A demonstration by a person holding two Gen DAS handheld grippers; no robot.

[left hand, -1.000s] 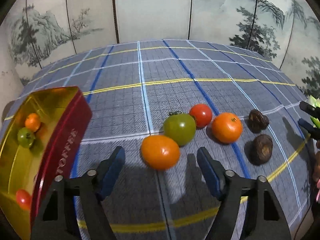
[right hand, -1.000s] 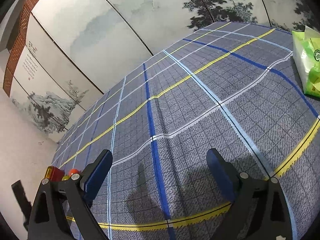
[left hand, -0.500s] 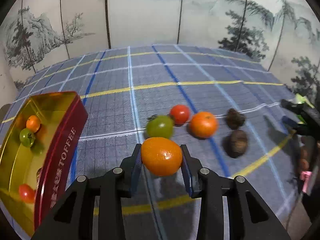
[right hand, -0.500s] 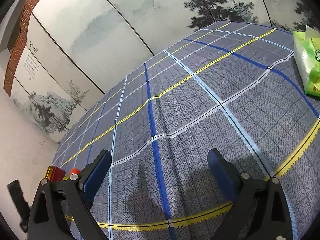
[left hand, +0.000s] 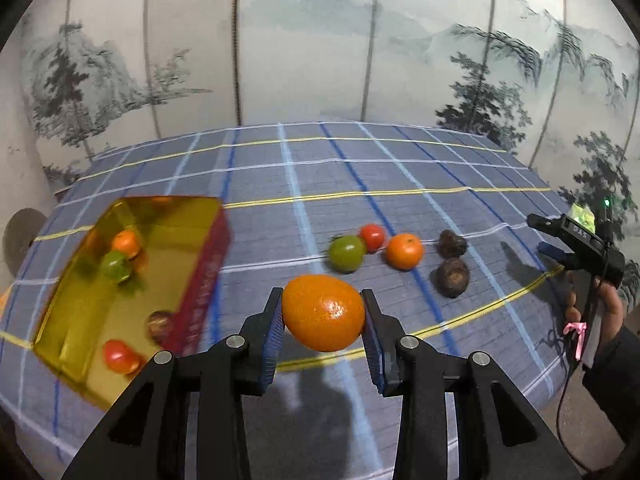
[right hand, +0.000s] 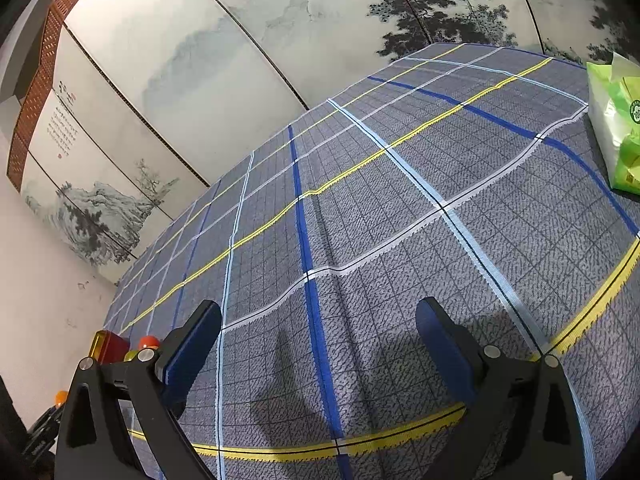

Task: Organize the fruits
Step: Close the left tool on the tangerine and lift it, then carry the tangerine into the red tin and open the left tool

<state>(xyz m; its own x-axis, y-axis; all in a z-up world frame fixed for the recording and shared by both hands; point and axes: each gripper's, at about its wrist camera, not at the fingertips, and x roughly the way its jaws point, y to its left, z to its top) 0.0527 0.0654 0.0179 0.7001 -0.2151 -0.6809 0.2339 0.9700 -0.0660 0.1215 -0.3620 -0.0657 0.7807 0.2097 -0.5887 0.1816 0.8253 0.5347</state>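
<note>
My left gripper (left hand: 323,316) is shut on a large orange (left hand: 323,312), held up off the plaid cloth. To its left lies a red-walled gold tin (left hand: 200,280) with several small fruits inside. Beyond the held orange, a green tomato (left hand: 346,253), a red tomato (left hand: 372,237), a smaller orange (left hand: 404,251) and two dark brown fruits (left hand: 452,276) lie in a row on the cloth. My right gripper (right hand: 318,336) stands open over bare cloth, nothing between its fingers; it also shows at the right edge of the left wrist view (left hand: 576,240), in a person's hand.
A green and white packet (right hand: 616,128) lies at the right edge of the table. A painted folding screen (left hand: 320,60) stands close behind the table. The tin's corner (right hand: 110,346) and a red fruit show low at the left in the right wrist view.
My left gripper closed on the large orange, lifted it off the cloth and swung left toward the tin. The right gripper stayed where it was, open.
</note>
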